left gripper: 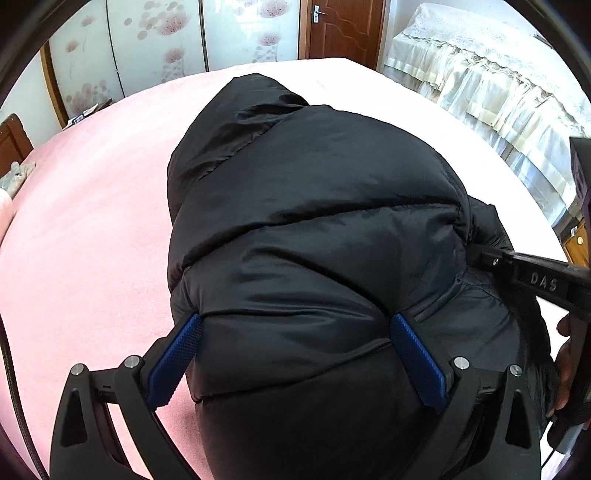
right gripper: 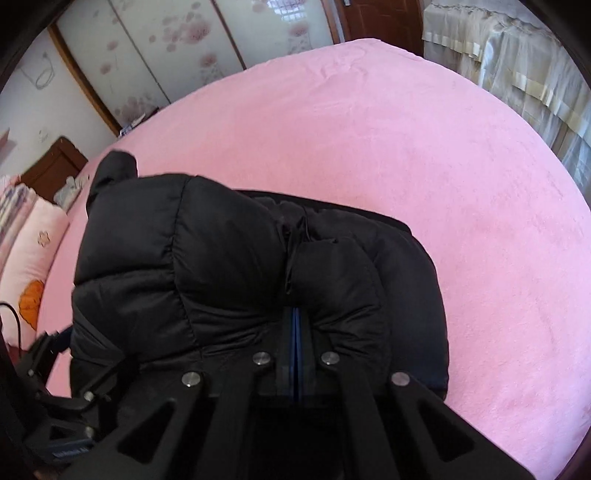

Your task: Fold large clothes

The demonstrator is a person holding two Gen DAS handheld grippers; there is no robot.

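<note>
The puffy, quilted black jacket (left gripper: 314, 240) lay on the pink fleecy bed (left gripper: 85, 229). The left gripper (left gripper: 295, 332) straddled a bulging fold, its jaws spread wide. The right gripper (right gripper: 296, 314) was pressed together, pinching the jacket's fabric. Open bedding stretched toward the far edge.

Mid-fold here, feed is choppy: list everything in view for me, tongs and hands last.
Puffer jacket: one, black, bunched on the bed.
Bed cover: one, pink, under the jacket.
Wardrobe doors: white with pink flowers, far wall.
Door: one, brown wood, far wall.
Lace drape: cream, right of the bed.
Pillow: pink, bed's left edge.
Left tongs: black with blue pads, wide apart around a jacket bulge.
Right tongs: black, shut on jacket fabric.
Hand: one, holding the right tongs.
</note>
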